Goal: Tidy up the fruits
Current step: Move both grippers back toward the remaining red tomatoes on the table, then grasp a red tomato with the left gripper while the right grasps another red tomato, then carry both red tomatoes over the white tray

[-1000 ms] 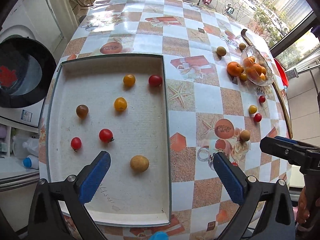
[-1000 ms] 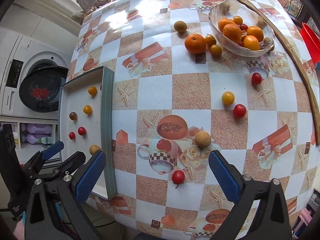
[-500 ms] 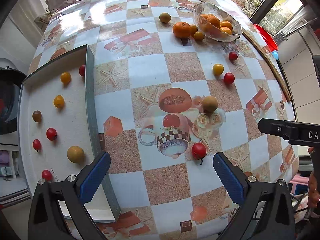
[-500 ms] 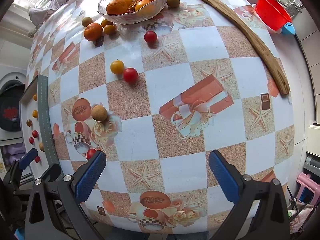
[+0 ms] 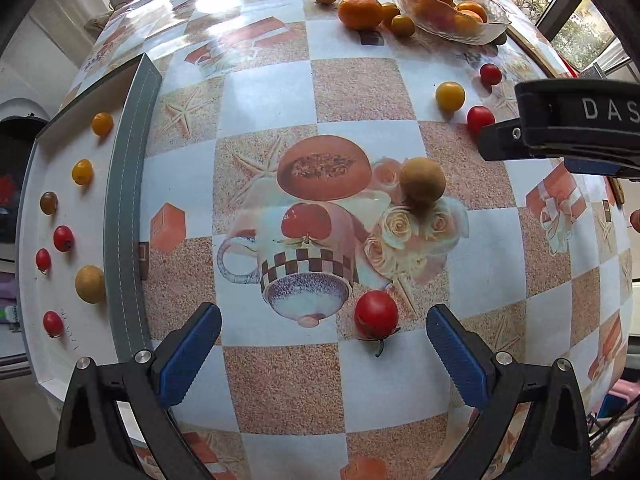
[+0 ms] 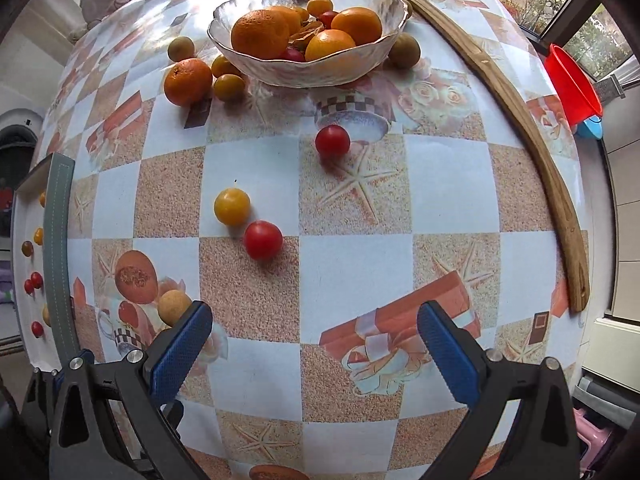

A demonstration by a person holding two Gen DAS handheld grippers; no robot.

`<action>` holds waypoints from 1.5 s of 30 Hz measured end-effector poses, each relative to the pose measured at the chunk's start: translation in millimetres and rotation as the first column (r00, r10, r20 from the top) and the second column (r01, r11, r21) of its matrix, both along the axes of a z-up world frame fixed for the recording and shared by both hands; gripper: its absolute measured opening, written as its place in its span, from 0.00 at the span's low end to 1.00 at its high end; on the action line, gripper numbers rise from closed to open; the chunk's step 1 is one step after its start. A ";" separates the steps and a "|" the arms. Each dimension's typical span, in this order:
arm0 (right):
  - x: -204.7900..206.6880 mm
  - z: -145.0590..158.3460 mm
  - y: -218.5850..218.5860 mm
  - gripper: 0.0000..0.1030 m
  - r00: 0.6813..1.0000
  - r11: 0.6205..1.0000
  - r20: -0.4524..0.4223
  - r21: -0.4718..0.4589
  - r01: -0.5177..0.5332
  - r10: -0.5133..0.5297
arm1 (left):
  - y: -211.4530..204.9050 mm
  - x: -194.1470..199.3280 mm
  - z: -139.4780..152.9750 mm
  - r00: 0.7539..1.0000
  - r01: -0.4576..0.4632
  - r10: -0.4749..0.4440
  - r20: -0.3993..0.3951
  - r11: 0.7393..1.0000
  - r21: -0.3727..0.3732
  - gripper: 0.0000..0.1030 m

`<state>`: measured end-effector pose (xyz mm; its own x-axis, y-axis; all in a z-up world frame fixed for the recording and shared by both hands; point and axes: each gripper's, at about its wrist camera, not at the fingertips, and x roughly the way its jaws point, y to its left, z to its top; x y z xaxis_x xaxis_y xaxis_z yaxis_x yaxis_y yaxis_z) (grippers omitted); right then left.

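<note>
Here the table [image 5: 352, 88], covered in a checkered printed cloth, fills both views. At its left edge lies a shallow grey-rimmed tray [image 5: 126, 208] already carrying several small red, yellow and brown fruits. Toward the far side stands a scalloped glass bowl [image 6: 280, 68] of oranges and small tomatoes, with a loose orange [image 6: 188, 82] and a few small yellow-green fruits just beside it.

The left hand-held gripper [image 5: 324, 346] hovers low with its jaws spread wide and nothing between them. A red cherry tomato [image 5: 376, 314] sits on the table inside that gap, nearer the right finger, touching neither pad. A round tan fruit [image 5: 422, 185], perhaps a longan, rests farther on, over the printed roses. The right hand-held gripper [image 6: 314, 346] is likewise released and empty, facing a red tomato [image 6: 263, 239] and a yellow one [image 6: 232, 206] that lie just beside each other, and another red one [image 6: 332, 141] nearer the bowl.

The nearest tomato looks light, smooth and thin-skinned, so it would probably roll at a nudge and split under a hard squeeze; a gentle closing across its widest middle seems best. It is nearly round, with no real long axis, and its stem [image 5: 380, 346] points toward the left hand-held gripper, low against the table.
</note>
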<state>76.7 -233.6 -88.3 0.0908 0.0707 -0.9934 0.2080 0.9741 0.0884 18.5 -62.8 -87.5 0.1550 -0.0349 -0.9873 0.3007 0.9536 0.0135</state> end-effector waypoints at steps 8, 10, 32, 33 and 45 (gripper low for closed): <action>19.8 -18.7 11.1 1.00 0.999 0.999 -0.001 -0.026 -0.047 0.047 | -2.6 -2.7 -14.9 0.999 -0.047 0.046 -0.018 0.999 -0.019 1.00; 20.3 -21.2 10.7 1.00 0.999 0.998 0.004 -0.035 -0.052 0.052 | -5.3 -5.8 -15.9 0.999 -0.048 0.048 -0.006 0.999 -0.020 1.00; 9.0 6.8 -7.6 0.20 0.998 0.994 0.049 0.103 -0.038 0.033 | -5.1 -5.6 4.4 0.993 -0.001 -0.020 -0.119 0.986 -0.168 0.22; 3.6 8.2 -6.6 0.20 0.999 0.993 0.044 0.116 -0.030 0.025 | -1.9 -6.2 5.5 0.992 0.001 -0.024 -0.124 0.984 -0.180 0.22; -76.6 21.5 7.0 0.20 1.000 0.982 -0.018 0.188 0.025 -0.022 | 23.1 -14.2 43.6 0.992 0.052 -0.074 -0.104 0.978 -0.202 0.22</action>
<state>0.1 -226.7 -66.8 0.0793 0.2542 -0.9639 0.2332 0.9354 0.2659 4.3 -39.6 -43.9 0.0365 -0.2378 -0.9706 0.3491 0.9131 -0.2106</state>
